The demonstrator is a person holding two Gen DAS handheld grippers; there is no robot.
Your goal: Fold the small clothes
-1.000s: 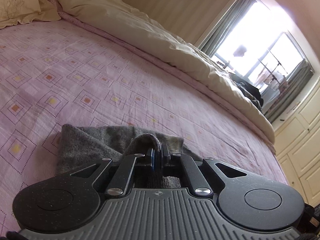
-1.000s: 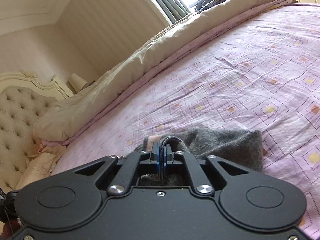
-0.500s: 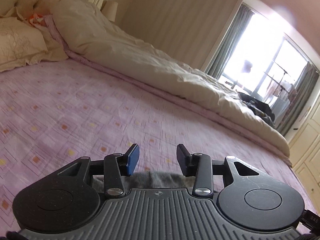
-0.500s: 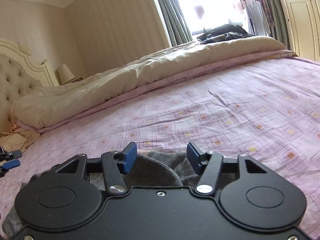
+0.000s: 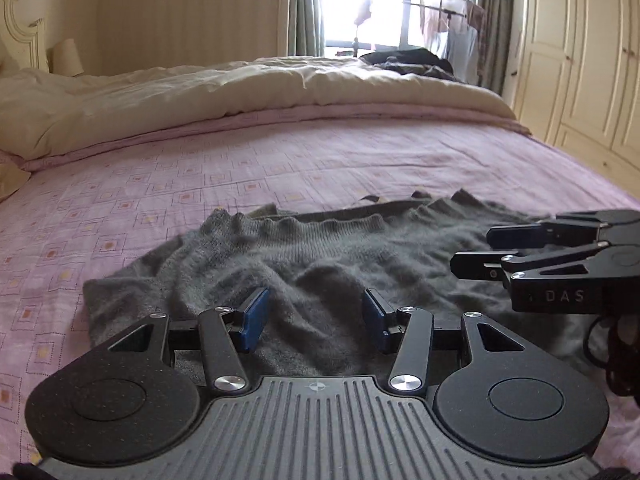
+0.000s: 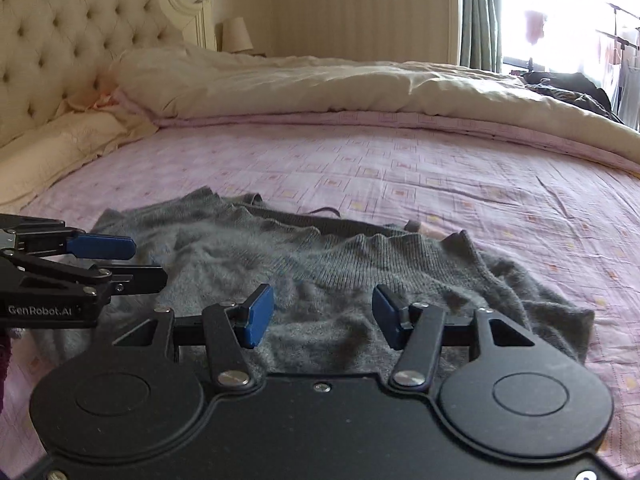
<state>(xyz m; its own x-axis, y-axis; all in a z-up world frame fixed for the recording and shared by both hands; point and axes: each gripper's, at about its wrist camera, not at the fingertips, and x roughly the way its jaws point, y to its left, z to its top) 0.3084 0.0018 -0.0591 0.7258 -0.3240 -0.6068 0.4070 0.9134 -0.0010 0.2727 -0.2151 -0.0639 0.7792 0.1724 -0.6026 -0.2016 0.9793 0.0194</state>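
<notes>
A small grey knitted garment (image 5: 320,256) lies rumpled on the pink patterned bedsheet (image 5: 200,184); it also shows in the right wrist view (image 6: 360,264). My left gripper (image 5: 316,318) is open and empty, above the garment's near edge. My right gripper (image 6: 322,316) is open and empty too, above the near edge further right. Each gripper shows in the other's view: the right one (image 5: 472,250) at the right edge, the left one (image 6: 148,262) at the left edge.
A cream duvet (image 5: 240,88) is piled along the far side of the bed. A tufted headboard (image 6: 80,40) and pillows (image 6: 60,144) stand at the left. Dark clothes (image 5: 408,62) lie near the window. White wardrobe doors (image 5: 580,48) are at the right.
Both grippers were shut on the grey garment a second ago. They opened, let it go and pulled back and up; the garment now lies spread on the sheet.
</notes>
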